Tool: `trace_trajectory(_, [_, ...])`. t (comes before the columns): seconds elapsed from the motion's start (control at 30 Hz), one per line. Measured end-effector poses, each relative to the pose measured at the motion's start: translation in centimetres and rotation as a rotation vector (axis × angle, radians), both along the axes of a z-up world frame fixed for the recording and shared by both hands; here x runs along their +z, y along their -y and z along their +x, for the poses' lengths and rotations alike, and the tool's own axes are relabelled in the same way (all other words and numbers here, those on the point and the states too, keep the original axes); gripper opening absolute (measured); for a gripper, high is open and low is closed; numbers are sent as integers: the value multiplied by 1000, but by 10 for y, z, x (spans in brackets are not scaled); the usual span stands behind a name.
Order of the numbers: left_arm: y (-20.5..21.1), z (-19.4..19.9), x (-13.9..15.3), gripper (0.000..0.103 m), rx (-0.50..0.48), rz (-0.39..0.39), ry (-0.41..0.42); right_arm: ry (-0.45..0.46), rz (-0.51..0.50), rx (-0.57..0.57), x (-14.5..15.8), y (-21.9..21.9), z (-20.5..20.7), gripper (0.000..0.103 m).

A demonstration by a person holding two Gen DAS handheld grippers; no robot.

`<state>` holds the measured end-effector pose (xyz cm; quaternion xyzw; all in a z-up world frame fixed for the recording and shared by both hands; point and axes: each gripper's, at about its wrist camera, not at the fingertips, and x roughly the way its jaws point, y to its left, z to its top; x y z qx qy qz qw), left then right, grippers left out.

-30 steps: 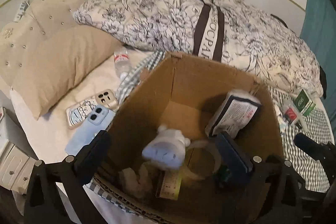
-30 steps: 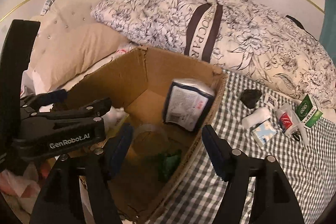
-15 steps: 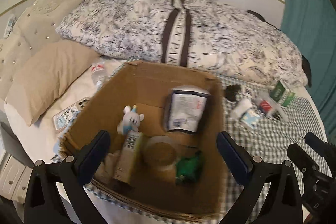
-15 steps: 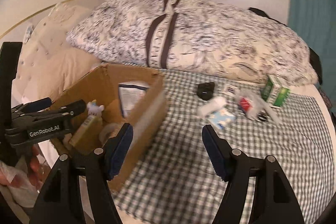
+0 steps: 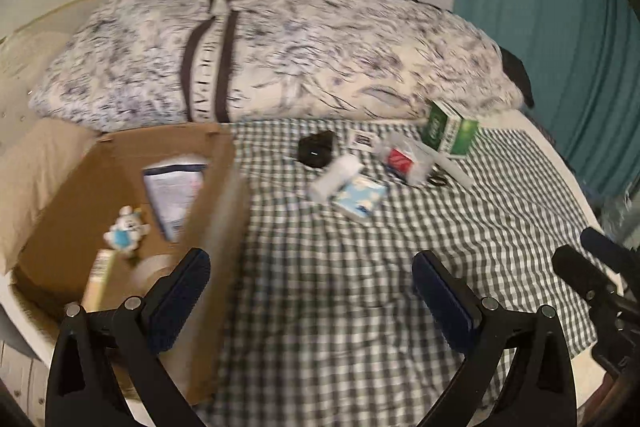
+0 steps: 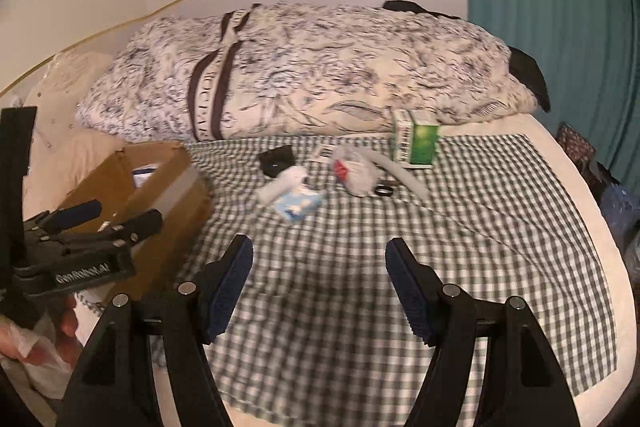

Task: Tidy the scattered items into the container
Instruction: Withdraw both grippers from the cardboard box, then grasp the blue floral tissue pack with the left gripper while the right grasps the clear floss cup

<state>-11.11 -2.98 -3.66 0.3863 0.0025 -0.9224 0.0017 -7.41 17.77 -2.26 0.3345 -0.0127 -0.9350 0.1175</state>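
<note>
Both grippers have swung right, away from the cardboard box (image 5: pixel 120 183) toward the scattered cluster on the checked cloth (image 6: pixel 480 227). Left gripper (image 5: pixel 312 279) and right gripper (image 6: pixel 320 267) hang wide-jawed and empty; the blue tissue pack (image 6: pixel 298 205) looks nearest.

Floral duvet (image 5: pixel 280 51) bunched along the headboard; checked sheet (image 6: pixel 460 227) spread below; teal curtain (image 5: pixel 560 27) at right

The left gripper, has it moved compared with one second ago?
Yes. The left gripper hung over the open cardboard box before; now it is above the checked cloth, to the box's right.
</note>
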Motion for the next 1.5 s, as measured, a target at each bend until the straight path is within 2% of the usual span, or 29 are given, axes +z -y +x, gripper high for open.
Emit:
trace_trajectory(0.13, [-26, -27, -25, 103, -33, -16, 37, 15, -4, -5, -10, -26, -16, 71])
trace_trajectory(0.33, [-45, -76, -68, 103, -55, -27, 86, 47, 1, 23, -33, -44, -62, 76])
trace_trajectory(0.47, [-53, -112, -98, 103, -80, -30, 106, 48, 5, 60, -50, -45, -97, 81])
trace_trajectory(0.77, [-52, -170, -153, 103, -102, -15, 161, 87, 69, 119, -94, -31, -180, 81])
trace_trajectory(0.9, [-48, -186, -165, 103, -104, -3, 176, 107, 74, 147, -112, -23, -212, 81])
trace_trajectory(1.07, [-48, -200, -166, 103, -108, 11, 164, 126, 125, 182, -133, -7, -246, 81])
trace_trajectory(1.27, [-56, -201, -167, 103, -146, -3, 152, 145, 152, 203, -149, 7, -281, 81])
trace_trajectory(1.37, [-59, -200, -167, 97, -162, -6, 151, 166, 150, 223, -158, 16, -295, 81])
trace_trajectory(1.4, [-59, -200, -166, 91, -165, -1, 148, 179, 161, 220, -162, 19, -299, 80])
trace_trajectory(1.43, [-59, -199, -166, 83, -169, 4, 145, 188, 171, 214, -165, 21, -301, 68])
trace_trajectory(1.5, [-60, -197, -164, 69, -184, 12, 138, 178, 166, 196, -166, 22, -298, 65])
